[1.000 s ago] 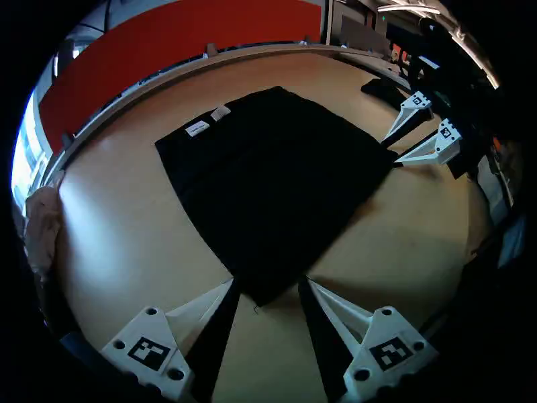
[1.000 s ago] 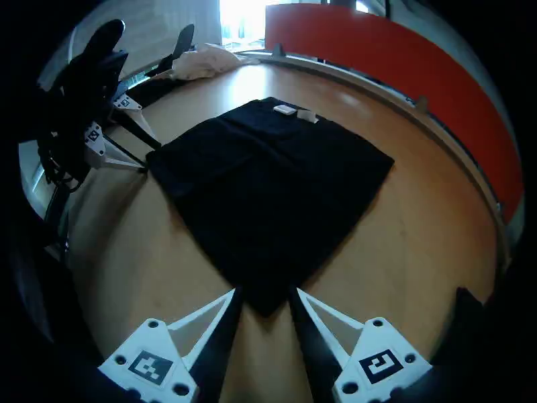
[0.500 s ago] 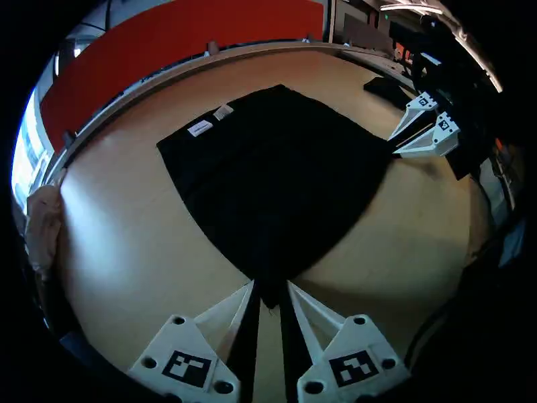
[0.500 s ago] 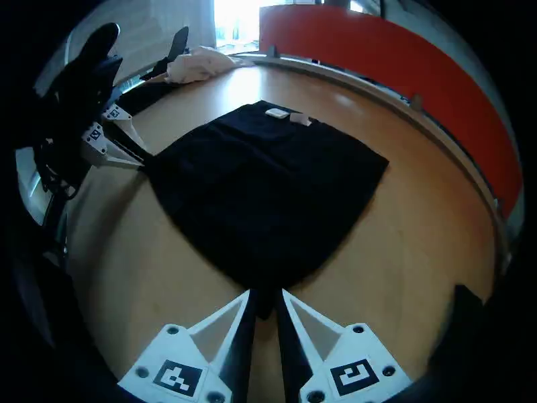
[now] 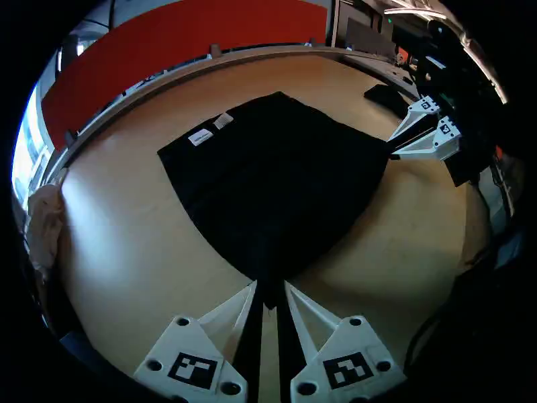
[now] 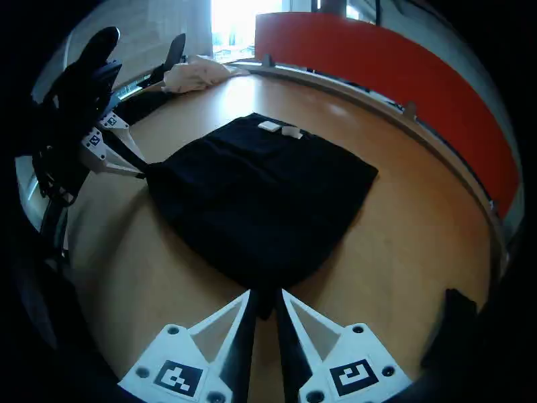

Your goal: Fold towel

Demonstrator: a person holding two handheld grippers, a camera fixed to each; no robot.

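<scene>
Supervisor: Towel (image 5: 282, 181) orientation, please.

Operator: It is black and lies spread on the desk (image 5: 121, 255). In my left gripper view it sits like a diamond, one corner pointing straight at me. Through the fisheye it looks near square, so I cannot pick a long axis. Two white tags (image 5: 200, 137) sit by the far edge, toward the red panel (image 5: 181, 40).

Supervisor: And your grippers?

Operator: I hold the left gripper (image 5: 270, 295) low over the desk, fingers reaching forward along it, jaws closed on that near corner. The right gripper (image 6: 266, 299) has the same pose at the neighbouring corner, jaws pinched on the cloth. Each camera also sees the other gripper at the towel's side corner.

Supervisor: What has changed?

Operator: A second ago both pairs of jaws stood wide, straddling the corners. Half a second ago they had closed, and they remain clamped. In the right gripper view the edge between the two held corners now looks a little puffed up rather than flat. The pale cloth heap (image 6: 191, 72) at the desk's far end has not moved.
</scene>
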